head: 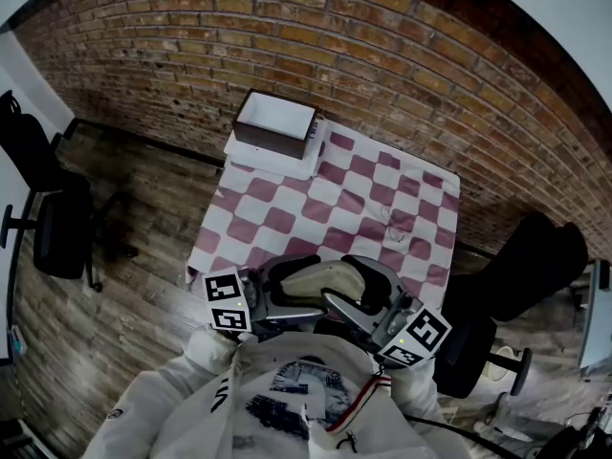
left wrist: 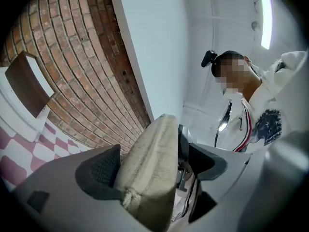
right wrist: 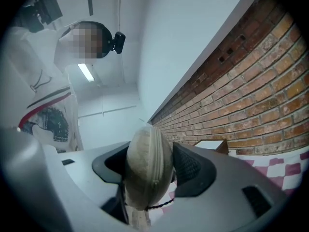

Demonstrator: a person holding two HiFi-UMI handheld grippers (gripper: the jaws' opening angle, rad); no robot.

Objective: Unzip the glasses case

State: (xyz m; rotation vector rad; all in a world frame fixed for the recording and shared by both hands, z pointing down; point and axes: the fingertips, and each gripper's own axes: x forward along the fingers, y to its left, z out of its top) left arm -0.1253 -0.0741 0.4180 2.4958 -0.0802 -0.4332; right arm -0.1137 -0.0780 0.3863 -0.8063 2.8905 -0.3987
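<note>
I hold a beige fabric glasses case (head: pixel 320 278) in the air close to my chest, above the near edge of the table. My left gripper (head: pixel 285 287) is shut on its left end and my right gripper (head: pixel 361 299) on its right end. In the left gripper view the case (left wrist: pixel 149 173) stands on edge between the dark pads (left wrist: pixel 104 166), pressed against the left one. The right gripper view shows the case (right wrist: pixel 145 170) end-on, its zip seam facing the camera and a thin dark cord hanging at the bottom. My right gripper (right wrist: pixel 149 166) has a pad against each side of it.
A red-and-white checked cloth (head: pixel 325 199) covers the table. At its far left corner stands a brown box with a white inside (head: pixel 275 122). One black chair (head: pixel 53 218) is at the left, another (head: pixel 521 275) at the right. A brick wall runs behind.
</note>
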